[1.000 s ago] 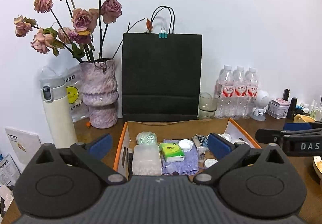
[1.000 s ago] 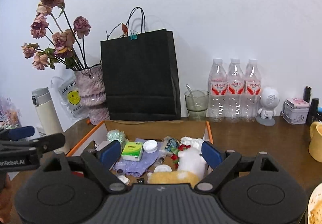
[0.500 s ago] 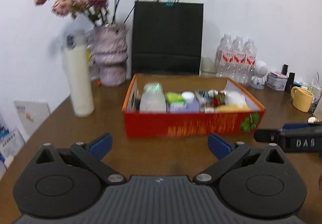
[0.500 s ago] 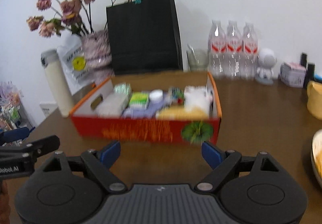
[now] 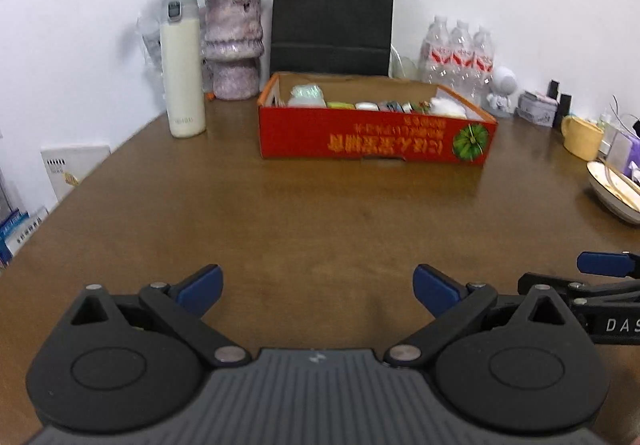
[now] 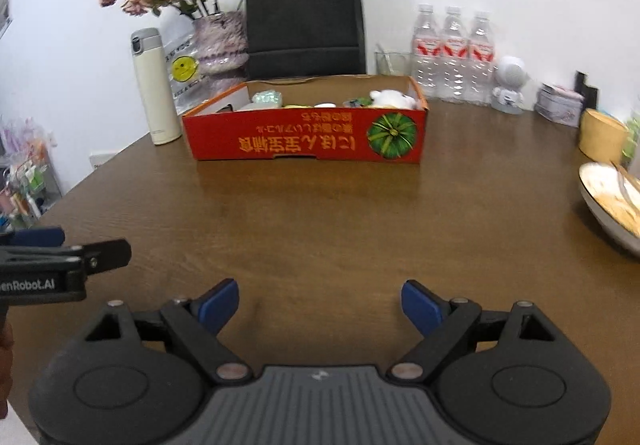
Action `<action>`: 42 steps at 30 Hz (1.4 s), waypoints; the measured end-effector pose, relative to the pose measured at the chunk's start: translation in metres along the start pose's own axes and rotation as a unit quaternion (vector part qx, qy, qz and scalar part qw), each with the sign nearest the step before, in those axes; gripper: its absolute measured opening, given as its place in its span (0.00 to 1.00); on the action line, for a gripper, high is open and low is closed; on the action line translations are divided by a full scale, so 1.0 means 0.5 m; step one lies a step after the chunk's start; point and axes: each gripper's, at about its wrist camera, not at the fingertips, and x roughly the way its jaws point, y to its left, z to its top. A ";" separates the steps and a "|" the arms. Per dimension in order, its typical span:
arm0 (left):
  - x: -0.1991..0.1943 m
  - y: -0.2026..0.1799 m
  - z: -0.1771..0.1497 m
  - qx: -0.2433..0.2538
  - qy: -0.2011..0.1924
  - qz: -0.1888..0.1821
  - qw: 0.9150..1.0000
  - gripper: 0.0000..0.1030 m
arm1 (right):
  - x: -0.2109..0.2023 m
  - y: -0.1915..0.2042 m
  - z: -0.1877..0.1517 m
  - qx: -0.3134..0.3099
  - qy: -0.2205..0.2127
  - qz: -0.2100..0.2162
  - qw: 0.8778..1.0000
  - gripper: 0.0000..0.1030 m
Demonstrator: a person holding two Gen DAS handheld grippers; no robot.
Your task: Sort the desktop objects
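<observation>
Brown desk [image 5: 320, 213] fills my view, the red box [image 5: 372, 133] at upper centre. My left tool [image 5: 318, 285] gapes empty; my right tool [image 6: 320, 303] is opening, nothing between its jaws.

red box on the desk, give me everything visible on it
The red box is a shallow open-topped cardboard tray, red outside with an orange top edge and plain brown inside. Its front wall carries orange print that reads upside down and a green pumpkin picture toward the right. It sits flat on the brown table, in front of the black paper bag. Small items fill it, among them something white and fluffy. Neither set of tongs touches it.
</observation>
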 end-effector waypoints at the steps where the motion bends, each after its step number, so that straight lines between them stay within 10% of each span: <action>1: 0.003 -0.001 -0.005 0.003 0.001 -0.002 1.000 1.00 | -0.003 -0.003 -0.006 0.007 -0.001 0.003 1.000 0.89; 42: 0.146 -0.001 0.004 0.019 0.043 -0.004 0.999 1.00 | 0.153 0.014 0.036 -0.025 0.026 -0.040 0.999 1.00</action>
